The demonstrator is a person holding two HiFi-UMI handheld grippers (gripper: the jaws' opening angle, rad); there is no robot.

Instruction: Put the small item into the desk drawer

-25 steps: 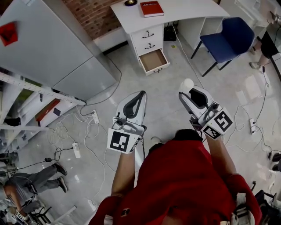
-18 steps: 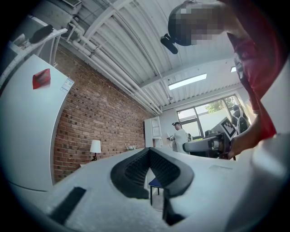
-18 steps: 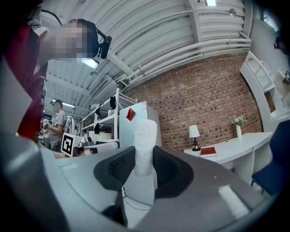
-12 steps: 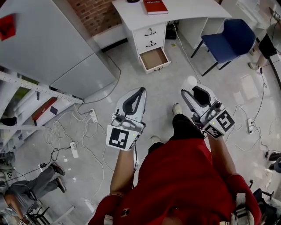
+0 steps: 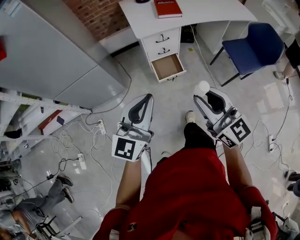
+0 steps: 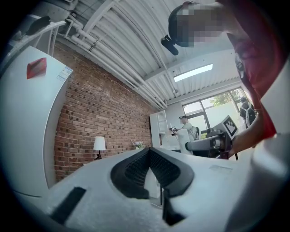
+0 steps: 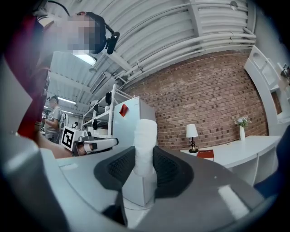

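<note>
The white desk (image 5: 206, 14) stands at the top of the head view, with its bottom drawer (image 5: 168, 67) pulled open and showing a bare brown floor. My right gripper (image 5: 204, 95) is held above the floor, well short of the desk. It is shut on a small white roll-shaped item (image 5: 202, 87) that sticks up past the fingertips. In the right gripper view the white item (image 7: 145, 140) stands upright between the dark pads of that gripper (image 7: 146, 156). My left gripper (image 5: 149, 97) is level with it, to the left. Its jaws (image 6: 148, 152) meet at the tips with nothing between them.
A red book (image 5: 167, 8) lies on the desk top. A blue chair (image 5: 262, 44) stands right of the desk. A large grey cabinet (image 5: 51, 51) fills the left side. Cables and power strips (image 5: 99, 125) trail over the floor at the left. A person's legs (image 5: 56, 187) show at lower left.
The person holding the grippers has stepped forward; a shoe now shows between the grippers. The left gripper has dropped slightly in view. Both grips look the same.
</note>
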